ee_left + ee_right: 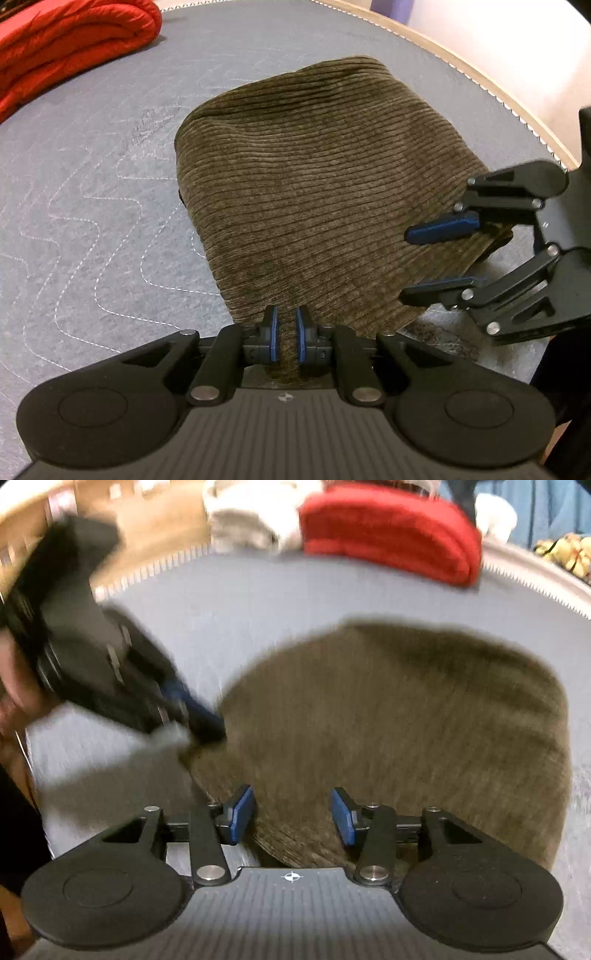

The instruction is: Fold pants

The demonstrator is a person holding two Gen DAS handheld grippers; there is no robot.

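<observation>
In the upper left of my left wrist view, a folded red blanket (70,48) is sitting out of the way on the grey quilted mat (92,206), well apart from my work, so the middle of the surface is left for the pants (314,195). Those olive corduroy pants are lying in the centre of the frame as a compact, already folded bundle, with their near edge running down to the bottom centre. There my left gripper (287,334) is pinching a ridge of that edge between nearly closed blue pads (273,332), I judge to pin the bundle or tug the fold tidy. It is reaching forward low and roughly level with the mat. At the right edge of this view my right gripper (430,258) is coming in sideways over the pants' right corner, jaws spread, one finger above the cloth and one at its edge, holding nothing. Its own blurred view shows the same gap over the fabric, probably lining up to take that corner.
</observation>
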